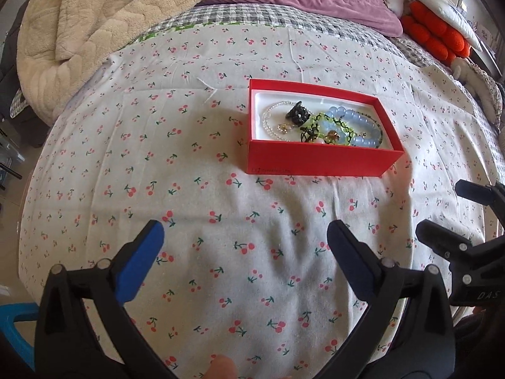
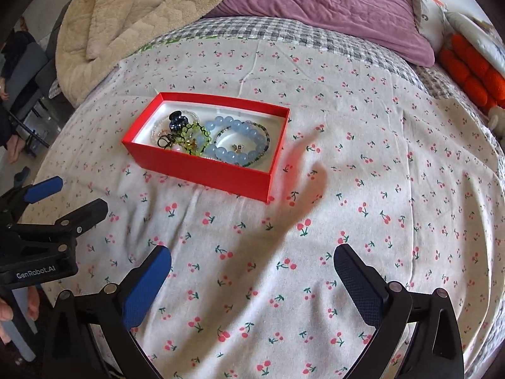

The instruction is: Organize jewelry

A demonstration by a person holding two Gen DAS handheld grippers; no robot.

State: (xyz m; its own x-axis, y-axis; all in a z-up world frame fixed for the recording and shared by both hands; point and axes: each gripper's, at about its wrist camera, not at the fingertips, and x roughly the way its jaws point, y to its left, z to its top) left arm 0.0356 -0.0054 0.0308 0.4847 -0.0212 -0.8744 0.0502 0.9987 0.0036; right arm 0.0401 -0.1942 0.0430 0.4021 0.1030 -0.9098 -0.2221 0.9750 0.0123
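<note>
My left gripper (image 1: 244, 249) has its fingers (image 1: 142, 263) spread wide apart with nothing between them, only cherry-print bedsheet (image 1: 221, 208) showing in the gap. My right gripper (image 2: 252, 268) is the same: fingers (image 2: 146, 287) far apart, nothing held, hovering over the sheet. From the left wrist view I can see the right gripper's black fingers at about three o'clock, and from the right wrist view the left gripper sits at about nine o'clock, so the two hang side by side and apart. Ahead of both, the red box (image 1: 318, 161) lies open on the bed, at roughly one o'clock from the left fingers and eleven o'clock from the right. Inside it, on a white lining, I see the blue bead bracelet (image 2: 235, 153) coiled toward one end, a yellow-green beaded piece (image 2: 197, 137) in the middle, a dark hair claw (image 2: 176, 120) beside it, and a clear bead strand (image 1: 271, 120) at the other end, all touching or overlapping. Farther out, at twelve o'clock, a beige blanket (image 1: 94, 22) and a purple quilt (image 2: 331, 3) are bunched at the head of the bed, with orange cushions (image 1: 432, 34) at two o'clock.
</note>
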